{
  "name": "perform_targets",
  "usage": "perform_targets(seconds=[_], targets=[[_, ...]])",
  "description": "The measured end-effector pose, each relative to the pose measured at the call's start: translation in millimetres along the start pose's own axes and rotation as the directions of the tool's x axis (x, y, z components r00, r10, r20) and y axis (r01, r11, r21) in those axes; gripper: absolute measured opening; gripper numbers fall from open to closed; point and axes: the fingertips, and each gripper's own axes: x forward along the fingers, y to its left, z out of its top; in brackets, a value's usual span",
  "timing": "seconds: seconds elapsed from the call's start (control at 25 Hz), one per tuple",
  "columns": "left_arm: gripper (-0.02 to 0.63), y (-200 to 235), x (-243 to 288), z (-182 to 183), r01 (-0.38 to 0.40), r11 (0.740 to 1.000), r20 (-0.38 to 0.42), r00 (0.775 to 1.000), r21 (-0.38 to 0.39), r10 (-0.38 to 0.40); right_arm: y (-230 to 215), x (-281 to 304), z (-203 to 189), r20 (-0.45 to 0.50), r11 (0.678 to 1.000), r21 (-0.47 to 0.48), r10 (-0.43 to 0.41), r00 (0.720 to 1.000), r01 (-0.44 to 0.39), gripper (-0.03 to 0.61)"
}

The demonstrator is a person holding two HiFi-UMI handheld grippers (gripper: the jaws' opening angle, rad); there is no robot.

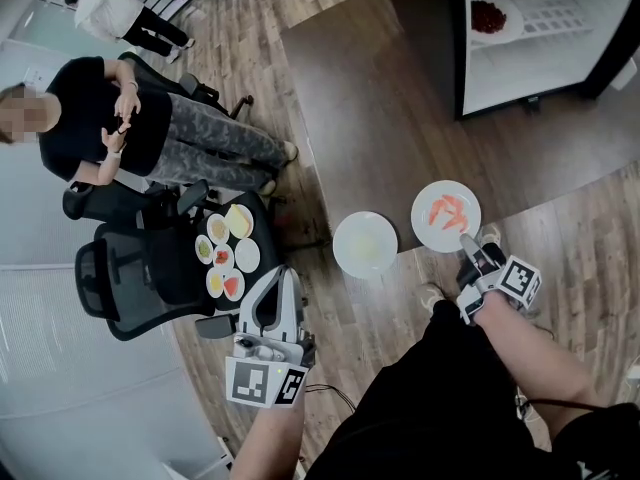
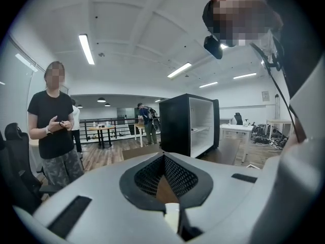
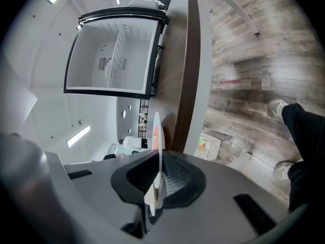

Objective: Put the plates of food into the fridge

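Note:
My right gripper (image 1: 463,243) is shut on the near rim of a white plate of orange-red food (image 1: 446,215), held over the near edge of a dark brown surface (image 1: 400,118). In the right gripper view this plate (image 3: 157,136) runs edge-on out of the closed jaws. A second white plate with pale food (image 1: 365,243) lies at the same edge, left of the first and apart from both grippers. My left gripper (image 1: 288,274) hangs lower left, shut, with nothing between its pads (image 2: 172,220). The open fridge (image 1: 540,38) stands at the far right with a plate of red food (image 1: 488,16) on a shelf.
A black office chair (image 1: 130,278) at the left carries several small plates of food (image 1: 226,253). A person (image 1: 120,128) stands just behind it, looking at something in their hands. The fridge (image 2: 195,123) shows a white interior and wire shelves (image 3: 119,50). Wooden floor (image 1: 590,228) surrounds the brown surface.

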Motion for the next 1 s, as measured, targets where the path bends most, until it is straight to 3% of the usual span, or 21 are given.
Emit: perform_targets(seconds=[0.52, 1.0], targets=[[0.003, -11.1, 32.2, 17.2, 0.053, 0.999, 0.036, 0.998, -0.006, -0.053, 36.9, -3.2, 29.2, 0.038, 0.997, 0.025, 0.068, 0.997, -0.069, 0.018], [0.003, -31.4, 82.3, 51.8, 0.082, 0.996, 0.098, 0.992, -0.032, -0.079, 84.4, -24.9, 95.1, 0.09, 0.997, 0.023, 0.068, 0.994, -0.07, 0.018]])
